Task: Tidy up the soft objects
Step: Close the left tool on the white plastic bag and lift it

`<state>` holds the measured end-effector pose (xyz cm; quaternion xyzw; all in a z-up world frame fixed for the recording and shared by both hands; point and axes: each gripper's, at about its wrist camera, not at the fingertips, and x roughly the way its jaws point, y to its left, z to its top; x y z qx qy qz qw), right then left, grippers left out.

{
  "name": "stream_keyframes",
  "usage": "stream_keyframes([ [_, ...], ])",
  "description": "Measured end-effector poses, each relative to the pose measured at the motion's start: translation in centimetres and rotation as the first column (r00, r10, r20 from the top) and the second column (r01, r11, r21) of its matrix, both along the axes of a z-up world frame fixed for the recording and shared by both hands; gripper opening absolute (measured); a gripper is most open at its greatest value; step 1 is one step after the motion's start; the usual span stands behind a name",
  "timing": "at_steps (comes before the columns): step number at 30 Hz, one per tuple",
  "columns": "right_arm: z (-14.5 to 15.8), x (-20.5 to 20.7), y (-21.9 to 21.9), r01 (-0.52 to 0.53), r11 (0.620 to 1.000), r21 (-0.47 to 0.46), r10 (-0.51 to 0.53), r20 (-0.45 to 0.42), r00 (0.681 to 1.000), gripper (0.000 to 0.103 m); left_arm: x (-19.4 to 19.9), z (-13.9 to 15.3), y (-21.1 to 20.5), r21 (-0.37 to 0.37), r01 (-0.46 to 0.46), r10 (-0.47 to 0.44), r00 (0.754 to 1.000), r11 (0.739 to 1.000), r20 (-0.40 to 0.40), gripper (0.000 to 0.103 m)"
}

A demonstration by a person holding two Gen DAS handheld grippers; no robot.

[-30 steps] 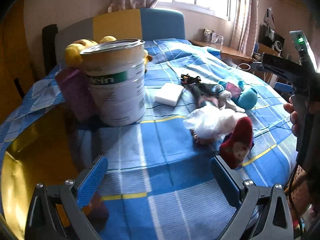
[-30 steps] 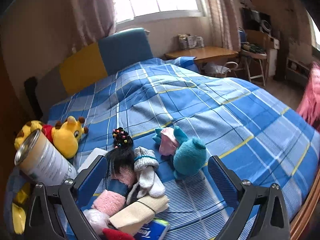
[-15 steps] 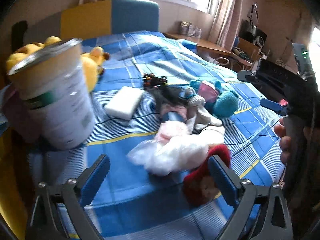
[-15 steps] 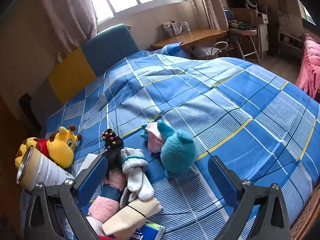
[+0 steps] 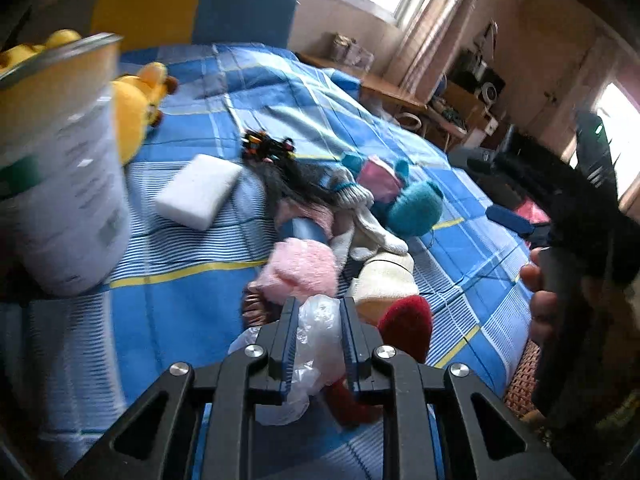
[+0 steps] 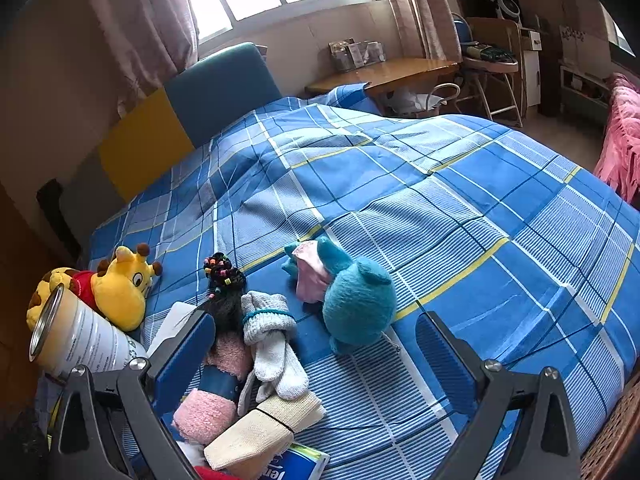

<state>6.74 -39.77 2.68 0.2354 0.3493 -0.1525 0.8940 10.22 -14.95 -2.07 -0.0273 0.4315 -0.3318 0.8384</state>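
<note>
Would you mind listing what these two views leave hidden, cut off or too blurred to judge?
- Left wrist view: the plastic bag runs under the left gripper, so its lower part is hidden.
- Left wrist view: the tin label is motion-blurred, unreadable.
- Right wrist view: the blue tissue pack is cut off by the bottom edge.

Bedspread [image 6: 460,208] open right of teal plush [image 6: 356,304]; tin [image 5: 60,168] prob. blocks left.

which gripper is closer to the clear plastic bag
Left. The left gripper is shut on the clear plastic bag at the pile's near end. The right gripper is open, held off above the bed toward the teal plush.
</note>
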Motion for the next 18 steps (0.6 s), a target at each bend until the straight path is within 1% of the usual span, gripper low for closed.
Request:
stream_keyframes([
  [2,0.0,0.0,0.1,-0.007,1.0,0.001,0.007,0.003,1.0,0.102,-0.6,0.1,1.1,0.01,-0.01,0.01,1.0,1.0,0.01,0.021],
  [6,0.0,0.2,0.7,-0.032,0.999,-0.008,0.032,-0.006,0.999,0.102,-2.5,-0.9,2.7,0.085,0.01,-0.013,0.999,0.996,0.036,0.021],
  [7,0.0,0.3,0.8,-0.037,0.999,-0.01,0.037,-0.007,0.999,0.102,-3.1,-1.3,2.8,0.112,0.016,-0.022,0.998,0.994,0.053,0.022],
  [8,0.0,0.3,1.0,-0.047,0.999,-0.012,0.047,-0.008,0.999,0.102,-3.5,-1.6,2.6,0.138,0.021,-0.03,0.998,0.99,0.063,0.027],
  [9,0.0,0.4,1.2,-0.053,0.998,-0.014,0.053,-0.009,0.999,0.101,-3.7,-2.0,2.4,0.163,0.027,-0.038,0.997,0.986,0.062,0.033],
  [10,0.0,0.4,1.3,-0.059,0.998,-0.013,0.059,-0.011,0.998,0.101,-3.9,-2.5,2.2,0.179,0.034,-0.043,0.998,0.983,0.049,0.039],
  [11,-0.1,0.5,1.4,-0.064,0.998,-0.012,0.064,-0.014,0.998,0.101,-4.0,-3.0,2.2,0.182,0.036,-0.043,0.999,0.983,0.034,0.051],
  [12,-0.1,0.5,1.5,-0.068,0.998,-0.011,0.068,-0.016,0.998,0.101,-4.0,-3.5,2.2,0.188,0.032,-0.037,0.999,0.982,0.02,0.052],
  [13,-0.1,0.5,1.6,-0.071,0.997,-0.012,0.071,-0.019,0.997,0.101,-4.0,-4.1,2.1,0.189,0.032,-0.035,0.999,0.981,0.009,0.052],
  [14,-0.2,0.6,1.6,-0.072,0.997,-0.013,0.072,-0.023,0.997,0.101,-4.0,-4.8,2.1,0.193,0.036,-0.036,0.999,0.981,-0.003,0.039],
  [15,-0.2,0.6,1.6,-0.073,0.997,-0.011,0.073,-0.025,0.997,0.099,-4.1,-5.1,2.2,0.197,0.024,-0.024,1.0,0.98,-0.004,0.033],
  [16,-0.3,0.7,1.6,-0.076,0.997,-0.009,0.075,-0.029,0.997,0.097,-4.2,-5.1,2.5,0.188,0.02,-0.021,1.0,0.982,0.005,0.032],
  [18,-0.4,0.7,1.5,-0.077,0.997,-0.005,0.077,-0.032,0.997,0.097,-4.4,-5.0,2.9,0.177,0.023,-0.025,1.0,0.984,0.01,0.029],
])
